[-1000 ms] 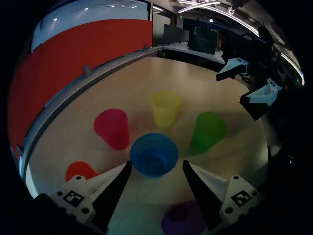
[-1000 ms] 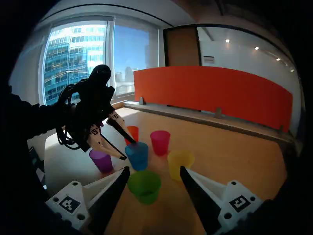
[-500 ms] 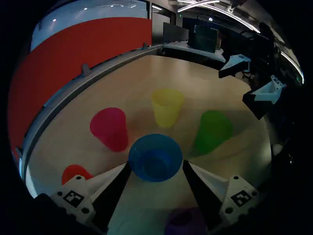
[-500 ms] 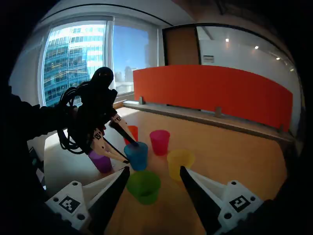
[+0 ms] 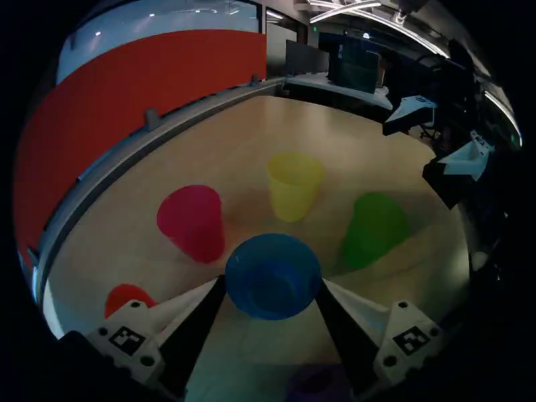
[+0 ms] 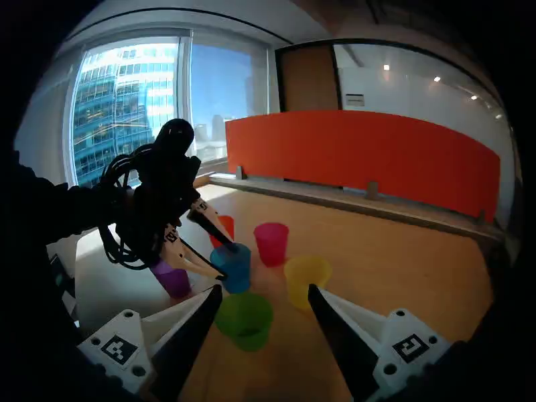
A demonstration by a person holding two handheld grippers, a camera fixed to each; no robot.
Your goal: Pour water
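Office: orange desk divider [image 6: 375, 157], high-rise window [image 6: 127, 107]

**Six cups clustering on the table**

The centre cup [image 5: 273, 276] is sitting on the table [image 5: 221, 141], between the fingers of the left gripper [image 5: 269, 280]. The back cup [image 5: 295, 186] is standing behind it. The left cup [image 5: 192, 221] and right cup [image 5: 374, 229] are flanking it. A fifth cup [image 5: 124, 298] is standing far left. A sixth cup [image 6: 173, 283] is sitting under the left gripper. The right gripper [image 5: 405, 154] is hanging far right.

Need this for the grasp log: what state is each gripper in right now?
Left gripper: open, jaws either side of the blue cup; contact cannot be told.
Right gripper: open, holding nothing, green cup just ahead.
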